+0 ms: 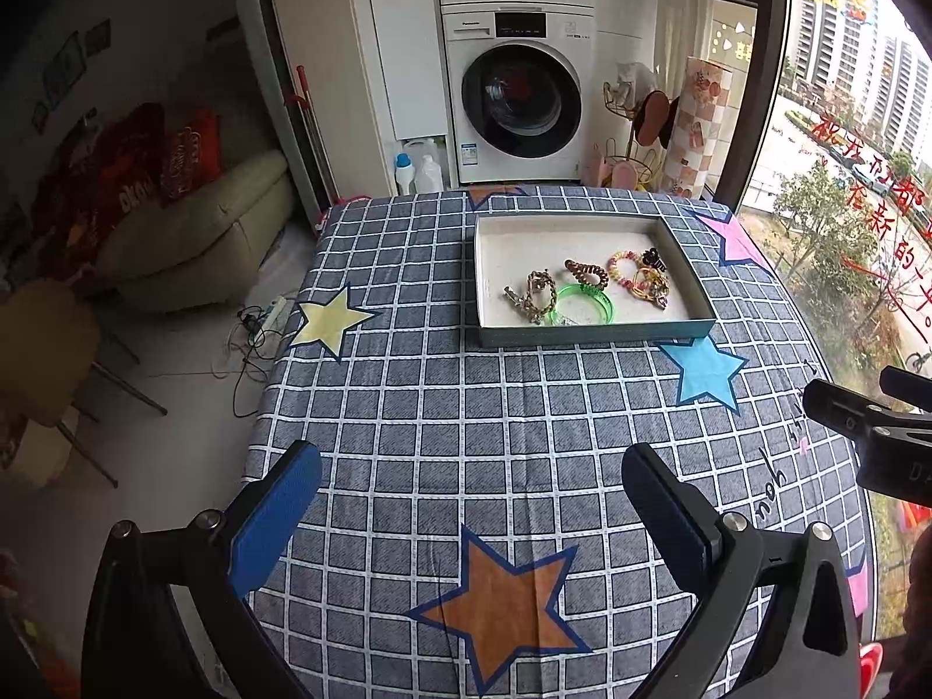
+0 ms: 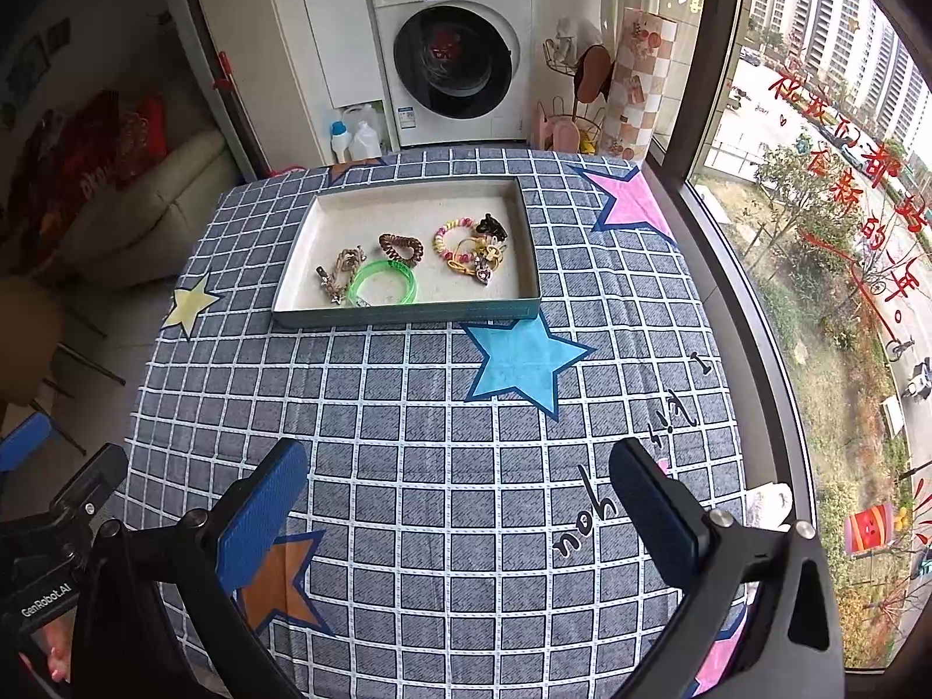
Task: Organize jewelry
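Jewelry tray [image 1: 594, 336] toward far side of checked tablecloth [image 1: 466, 419], green bangle [image 1: 584, 304], brown coil tie [image 2: 401, 249], beaded bracelet [image 2: 451, 237] inside, left gripper [image 1: 472, 501] and right gripper [image 2: 460, 495] spread wide, empty, above cloth near edge

The left wrist view is taken from above the near table edge, looking forward and down between its fingers. The right wrist view is taken from a similar height, beside it. The tray [image 1: 594, 338] [image 2: 408, 314] ahead and the checked tablecloth [image 1: 442, 419] [image 2: 408, 408] are shared by both.
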`<state>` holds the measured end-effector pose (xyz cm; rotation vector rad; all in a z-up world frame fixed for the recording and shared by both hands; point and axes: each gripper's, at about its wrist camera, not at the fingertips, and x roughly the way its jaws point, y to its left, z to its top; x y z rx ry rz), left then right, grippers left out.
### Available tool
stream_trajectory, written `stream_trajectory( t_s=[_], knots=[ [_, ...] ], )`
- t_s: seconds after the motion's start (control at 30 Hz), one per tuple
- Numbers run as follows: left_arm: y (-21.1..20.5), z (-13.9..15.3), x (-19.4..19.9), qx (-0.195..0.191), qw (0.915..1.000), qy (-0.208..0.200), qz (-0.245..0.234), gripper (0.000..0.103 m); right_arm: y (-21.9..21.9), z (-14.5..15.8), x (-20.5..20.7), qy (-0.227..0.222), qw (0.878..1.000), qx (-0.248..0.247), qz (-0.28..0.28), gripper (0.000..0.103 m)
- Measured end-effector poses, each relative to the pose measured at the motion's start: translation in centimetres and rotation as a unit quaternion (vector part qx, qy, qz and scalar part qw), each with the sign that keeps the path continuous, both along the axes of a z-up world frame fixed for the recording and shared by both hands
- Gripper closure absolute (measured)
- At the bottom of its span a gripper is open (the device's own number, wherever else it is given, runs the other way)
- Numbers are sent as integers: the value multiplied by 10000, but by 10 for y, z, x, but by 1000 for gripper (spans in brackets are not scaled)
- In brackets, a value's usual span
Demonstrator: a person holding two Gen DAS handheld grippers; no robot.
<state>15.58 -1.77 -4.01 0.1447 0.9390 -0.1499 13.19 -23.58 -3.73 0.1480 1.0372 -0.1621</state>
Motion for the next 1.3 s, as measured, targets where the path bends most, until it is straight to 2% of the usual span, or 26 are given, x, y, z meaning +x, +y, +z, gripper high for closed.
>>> stream_trajectory(
  t_s=[0.33,0.53,1.3],
  knots=[
    [-8,28,-24,-69,9995,-239,177,0,-5,38,-29,-251,9992,-162,269,0],
    [-15,41,-37,-128,9992,-339,154,0,-11,55,-46,-421,9986,-200,240,0],
    [-24,57,-63,-107,9981,-608,-34,0,-4,81,-74,-964,9940,-514,51,0]
  ],
)
